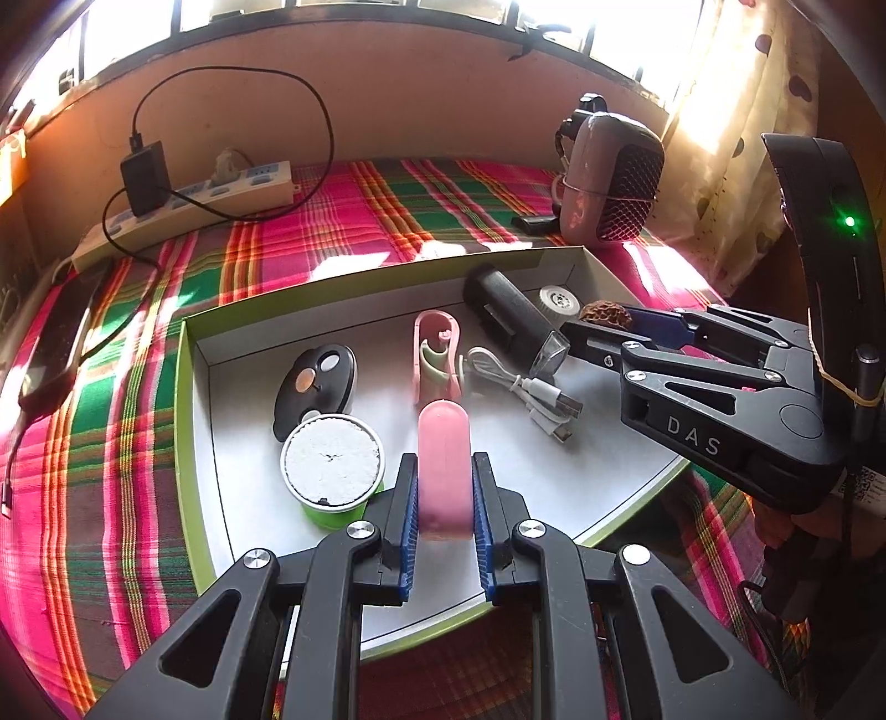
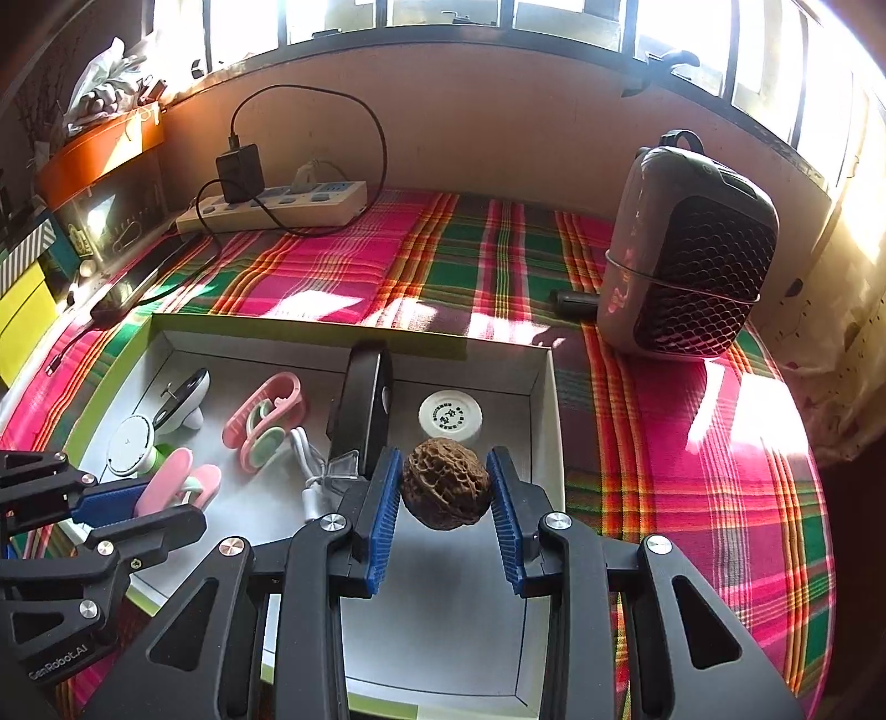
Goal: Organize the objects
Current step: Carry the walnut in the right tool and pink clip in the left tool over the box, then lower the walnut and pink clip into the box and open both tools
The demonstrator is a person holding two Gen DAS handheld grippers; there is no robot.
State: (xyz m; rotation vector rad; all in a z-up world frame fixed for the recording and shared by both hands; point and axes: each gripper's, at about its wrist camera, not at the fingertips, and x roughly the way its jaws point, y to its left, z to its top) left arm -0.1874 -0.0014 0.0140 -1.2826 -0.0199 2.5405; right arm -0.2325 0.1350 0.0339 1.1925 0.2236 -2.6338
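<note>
Your left gripper [image 1: 443,498] clenches a pink plastic clip [image 1: 444,465] and your right gripper [image 2: 446,487] grasps a brown wrinkled walnut [image 2: 446,483], both poised above the green-edged cardboard tray [image 1: 188,387] for sorting.

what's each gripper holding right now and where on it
Left gripper clamps a pink plastic clip by its flat sides near the lower end. Right gripper clamps a brown wrinkled walnut across its middle.

barred window [image 2: 443,16] along top, hard sunlight in, peach wall [image 2: 470,111] below sill, plaid cloth [image 2: 692,498] over surface, spotted curtain [image 1: 736,138] right, sun patches on cloth
</note>
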